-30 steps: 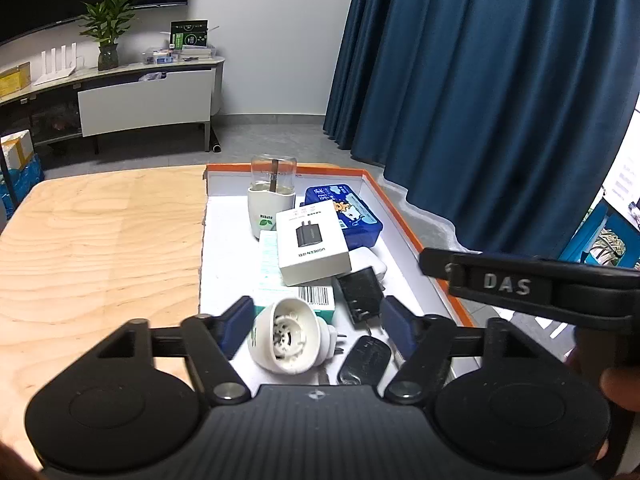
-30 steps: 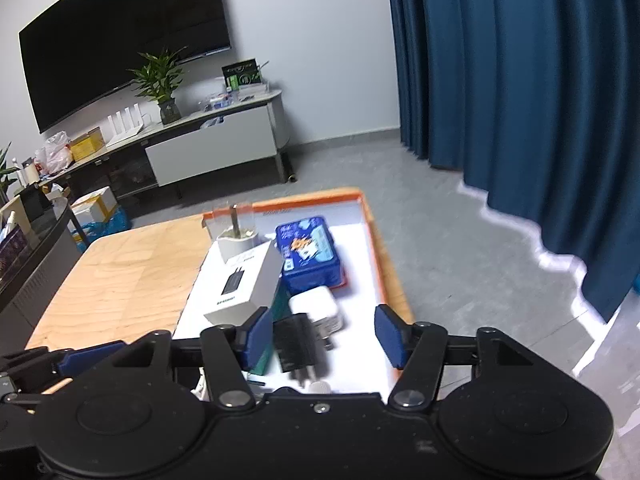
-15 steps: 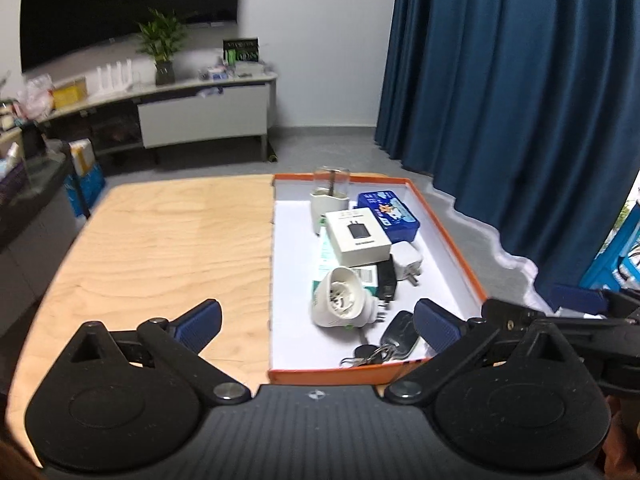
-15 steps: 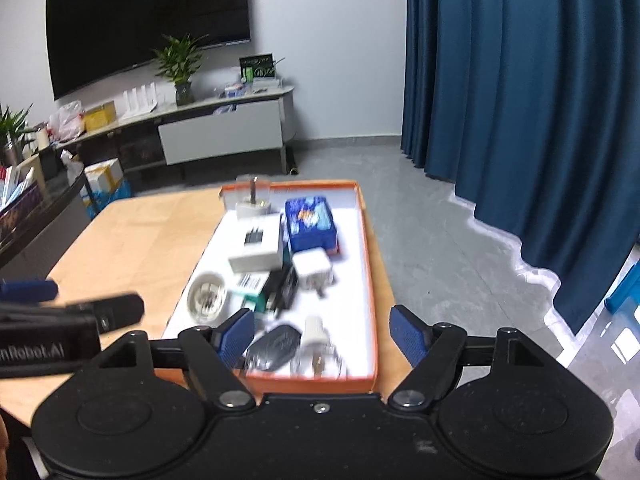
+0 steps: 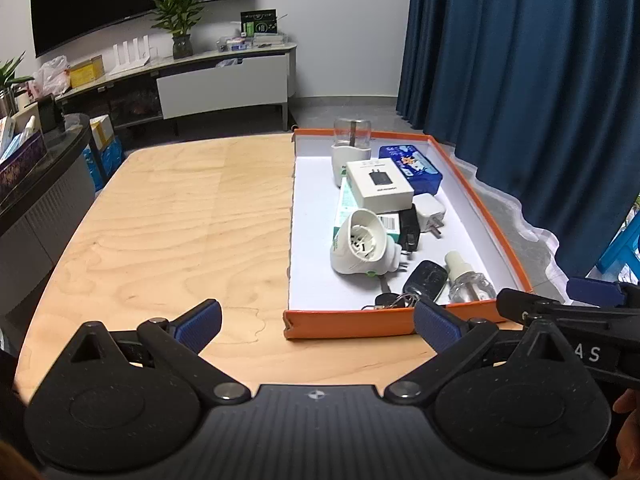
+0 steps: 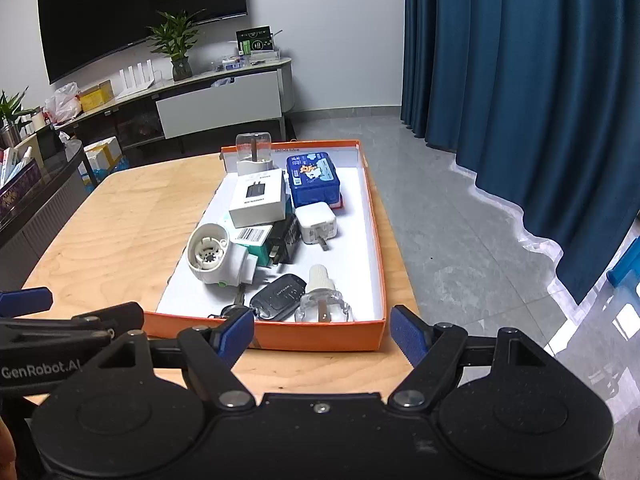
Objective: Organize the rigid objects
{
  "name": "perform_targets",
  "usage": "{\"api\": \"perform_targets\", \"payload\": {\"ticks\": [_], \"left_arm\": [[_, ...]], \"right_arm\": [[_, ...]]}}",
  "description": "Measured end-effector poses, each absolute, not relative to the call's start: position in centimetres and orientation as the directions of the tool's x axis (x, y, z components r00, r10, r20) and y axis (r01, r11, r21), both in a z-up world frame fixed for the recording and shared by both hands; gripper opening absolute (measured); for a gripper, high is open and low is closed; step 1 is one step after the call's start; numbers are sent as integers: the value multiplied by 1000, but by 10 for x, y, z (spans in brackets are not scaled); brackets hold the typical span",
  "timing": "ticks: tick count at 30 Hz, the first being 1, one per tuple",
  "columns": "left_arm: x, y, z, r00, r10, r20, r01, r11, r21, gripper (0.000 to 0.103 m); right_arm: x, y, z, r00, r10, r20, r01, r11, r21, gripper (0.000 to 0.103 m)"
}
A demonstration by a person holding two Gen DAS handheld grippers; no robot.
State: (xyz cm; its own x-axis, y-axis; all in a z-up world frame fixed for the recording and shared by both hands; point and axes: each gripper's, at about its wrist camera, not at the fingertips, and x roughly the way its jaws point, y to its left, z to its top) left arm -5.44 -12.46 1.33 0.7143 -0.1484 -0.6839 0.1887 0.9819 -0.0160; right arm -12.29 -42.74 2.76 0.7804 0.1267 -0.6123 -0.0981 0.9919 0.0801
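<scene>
An orange-rimmed tray (image 5: 348, 322) (image 6: 320, 336) on the wooden table holds a white round plug device (image 5: 362, 246) (image 6: 212, 258), a white charger box (image 5: 378, 188) (image 6: 260, 200), a blue tin (image 5: 412, 168) (image 6: 314, 180), a white charger (image 5: 429, 210) (image 6: 318, 224), a black adapter (image 5: 409, 230) (image 6: 286, 242), a black key fob (image 5: 426, 278) (image 6: 278, 296) and a small clear bottle (image 5: 466, 280) (image 6: 324, 300). My left gripper (image 5: 316, 322) is open and empty before the tray's near edge. My right gripper (image 6: 322, 334) is open and empty at that edge.
A clear-topped white jar (image 5: 351, 148) stands at the tray's far end. The bare wooden tabletop (image 5: 180, 232) spreads left of the tray. Blue curtains (image 5: 520, 80) hang on the right. A sideboard (image 5: 220, 80) stands at the back wall.
Both grippers have pulled back from over the tray to its near edge and opened wider. The tray's objects have not moved.
</scene>
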Motion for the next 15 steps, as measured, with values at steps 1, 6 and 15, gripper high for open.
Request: {"api": "perform_targets", "payload": {"ticks": [1, 6, 15], "left_arm": [[-54, -124, 13, 711, -149, -687, 187, 982, -19, 103], [-55, -124, 11, 706, -143, -693, 179, 984, -20, 103], [-53, -125, 9, 697, -148, -701, 182, 983, -27, 103]], "right_arm": [[-122, -427, 27, 779, 125, -614, -98, 992, 79, 89], [-122, -427, 24, 772, 130, -622, -99, 992, 84, 89], [-120, -425, 22, 766, 129, -630, -103, 992, 78, 89]]}}
